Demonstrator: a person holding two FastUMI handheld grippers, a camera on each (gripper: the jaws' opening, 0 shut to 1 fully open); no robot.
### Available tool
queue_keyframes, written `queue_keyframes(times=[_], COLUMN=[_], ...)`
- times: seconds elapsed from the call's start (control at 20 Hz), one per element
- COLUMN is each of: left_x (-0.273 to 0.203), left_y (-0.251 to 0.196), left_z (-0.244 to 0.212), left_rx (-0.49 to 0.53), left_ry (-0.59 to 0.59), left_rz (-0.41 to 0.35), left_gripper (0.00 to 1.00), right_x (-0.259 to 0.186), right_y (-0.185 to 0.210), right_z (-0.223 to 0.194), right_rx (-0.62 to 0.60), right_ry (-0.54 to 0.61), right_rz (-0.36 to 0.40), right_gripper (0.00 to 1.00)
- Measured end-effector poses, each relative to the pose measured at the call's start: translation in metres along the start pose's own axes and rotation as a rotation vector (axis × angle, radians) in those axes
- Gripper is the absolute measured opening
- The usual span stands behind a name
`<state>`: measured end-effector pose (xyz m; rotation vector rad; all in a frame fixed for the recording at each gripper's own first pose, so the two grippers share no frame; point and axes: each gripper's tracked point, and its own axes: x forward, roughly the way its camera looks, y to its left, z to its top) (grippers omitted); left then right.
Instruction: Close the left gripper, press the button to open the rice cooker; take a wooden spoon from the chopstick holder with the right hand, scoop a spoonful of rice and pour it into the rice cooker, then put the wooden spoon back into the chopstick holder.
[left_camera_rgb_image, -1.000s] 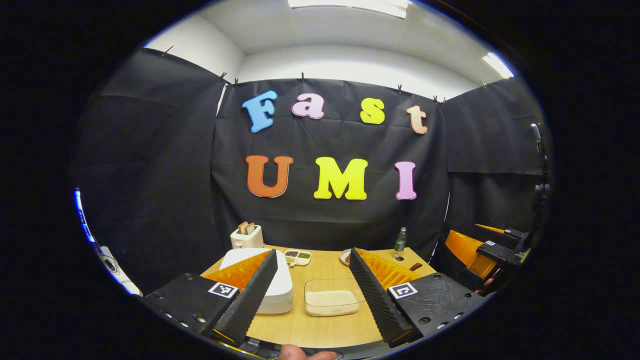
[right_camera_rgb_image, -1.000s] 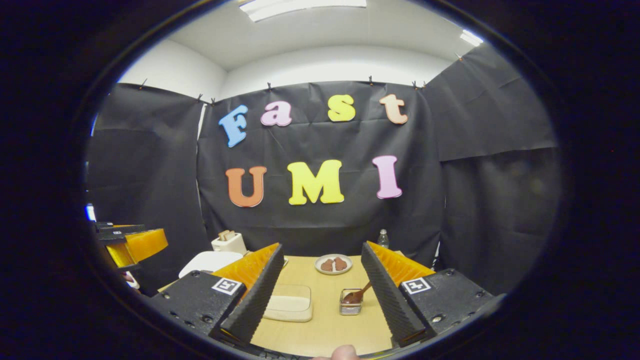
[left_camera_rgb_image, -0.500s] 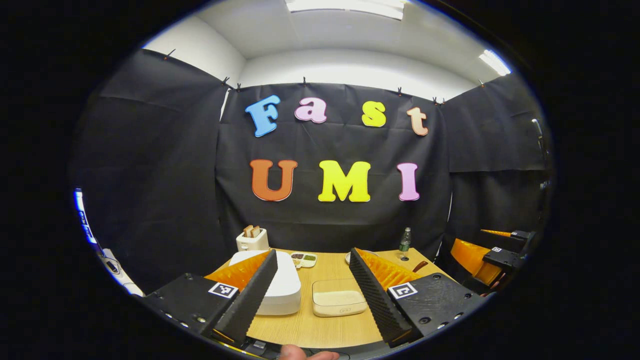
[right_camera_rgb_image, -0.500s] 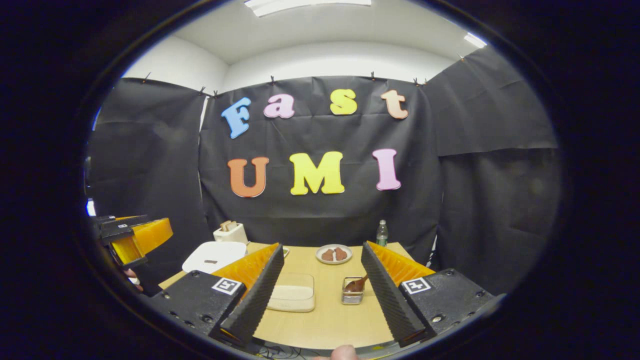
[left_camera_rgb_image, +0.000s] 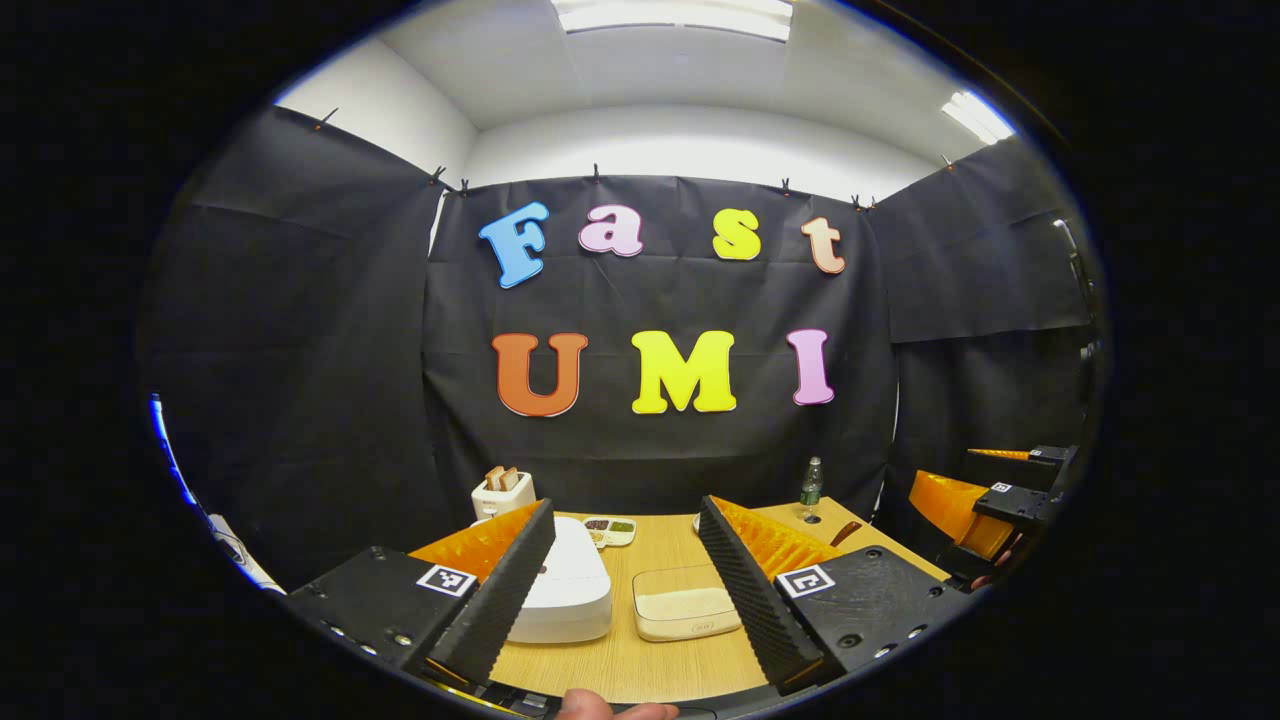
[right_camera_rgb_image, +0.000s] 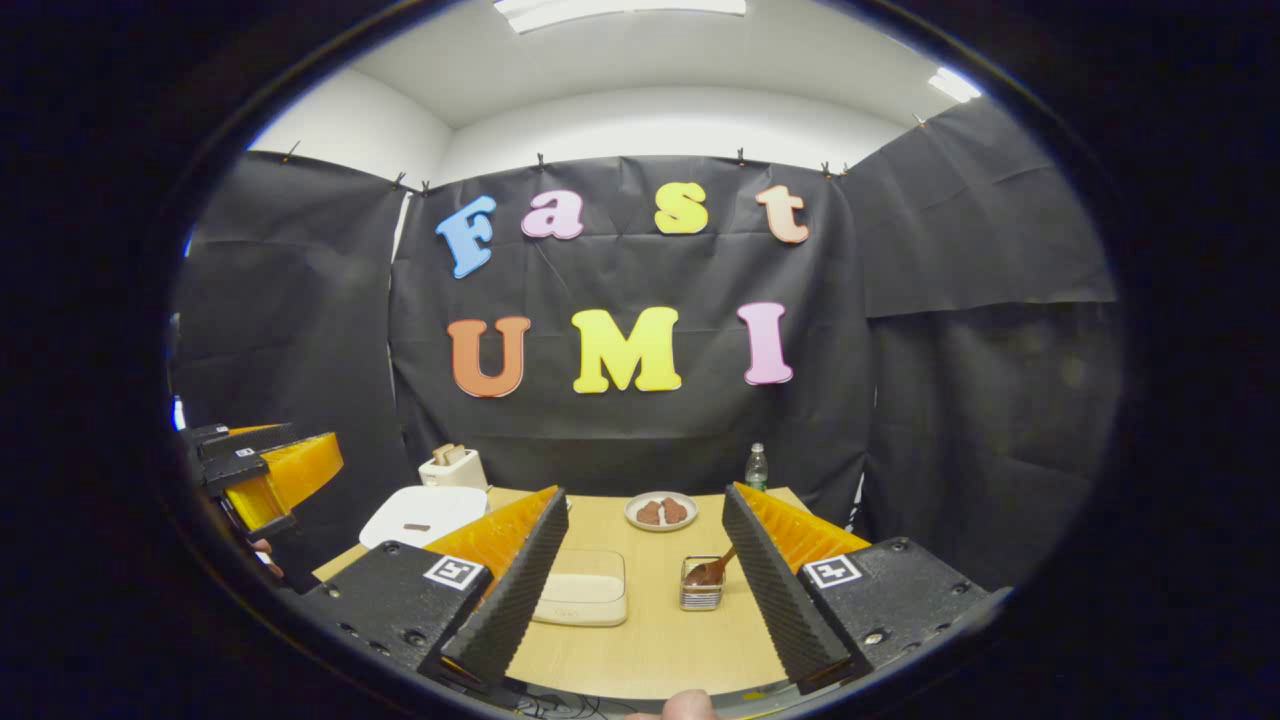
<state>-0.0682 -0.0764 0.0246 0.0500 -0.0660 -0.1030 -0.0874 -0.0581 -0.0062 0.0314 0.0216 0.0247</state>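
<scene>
A white rice cooker with its lid down sits on the wooden table, partly behind my left gripper's left finger. My left gripper hovers open near the table's front edge. Right of the cooker stands a clear box of rice. In the right gripper view the rice cooker is at the left and the rice box is in the middle. A wooden spoon leans in a small chopstick holder between the fingers of my open right gripper. The other gripper hangs at the far left.
A white toaster with bread stands at the back left. Behind the rice box lie a small divided dish and a plate of brown food. A bottle stands at the back right. The right gripper shows at the right edge.
Both grippers have moved a little, so the table and its objects sit slightly farther in and to the right in the left gripper view. Both stay open.
</scene>
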Motion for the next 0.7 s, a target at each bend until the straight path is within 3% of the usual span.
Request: queue_keyframes(times=[0.7], left_x=[0.0005], left_y=[0.0062], left_z=[0.0], left_rx=[0.022], left_ry=[-0.007], left_rz=[0.011], left_gripper=[0.94], right_x=[0.0045], right_y=[0.007], right_z=[0.0034], right_rx=[-0.003], right_ry=[0.003], right_rz=[-0.004], right_gripper=[1.0])
